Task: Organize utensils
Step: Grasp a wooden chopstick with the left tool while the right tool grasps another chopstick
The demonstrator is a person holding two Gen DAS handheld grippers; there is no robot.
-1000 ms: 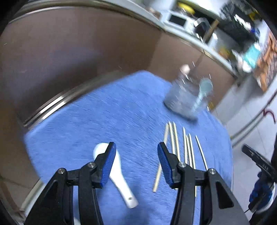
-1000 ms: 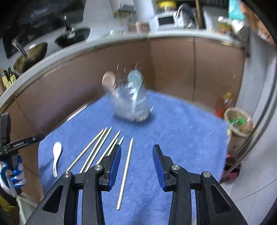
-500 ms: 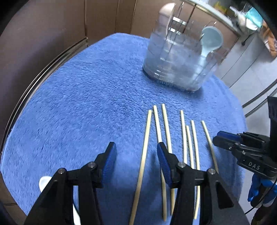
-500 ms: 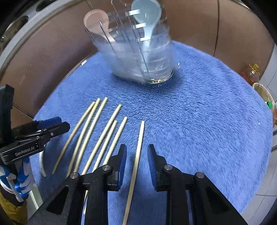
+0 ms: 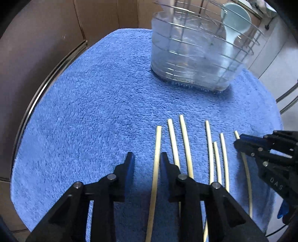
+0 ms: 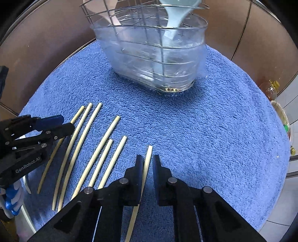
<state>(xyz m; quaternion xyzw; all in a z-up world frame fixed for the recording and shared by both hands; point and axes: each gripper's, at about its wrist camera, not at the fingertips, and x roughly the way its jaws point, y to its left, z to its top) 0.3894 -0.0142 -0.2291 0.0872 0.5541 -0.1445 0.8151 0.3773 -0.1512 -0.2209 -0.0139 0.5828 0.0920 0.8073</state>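
Left wrist view: the round table under a blue terry towel (image 5: 93, 115) fills more of the frame than a second ago; both tools have dropped low and close over it. Ahead of both sits the clear plastic utensil holder with a wire rack insert (image 5: 193, 55), a pale blue ceramic spoon (image 5: 235, 20) standing in it, bowl up. A pinkish spoon (image 6: 104, 11) shows in its far side from the right wrist view.

Seven pale wooden chopsticks lie flat on the towel, roughly parallel, long axes running from near the grippers toward the holder, far ends fanned slightly.

Change: the left gripper (image 5: 146, 158) was over a white spoon a second ago; it now straddles the leftmost chopstick (image 5: 157, 154), which runs lengthwise between the fingers, nearer the right finger. Jaws partly closed, gap visible on both sides, not yet pinching.

The right gripper (image 6: 148, 162) has narrowed from wide to a slim gap around the rightmost chopstick (image 6: 147, 162). The stick points forward along the fingers, tip just past them, toward the holder. Whether the pads touch it, I cannot tell; looks nearly gripped.

Judgement: both sides are at the grasp step, one outer stick each. Six or seven sticks remain outside the holder, so the task is early. The white spoon is out of view now except perhaps a sliver by the left tool.
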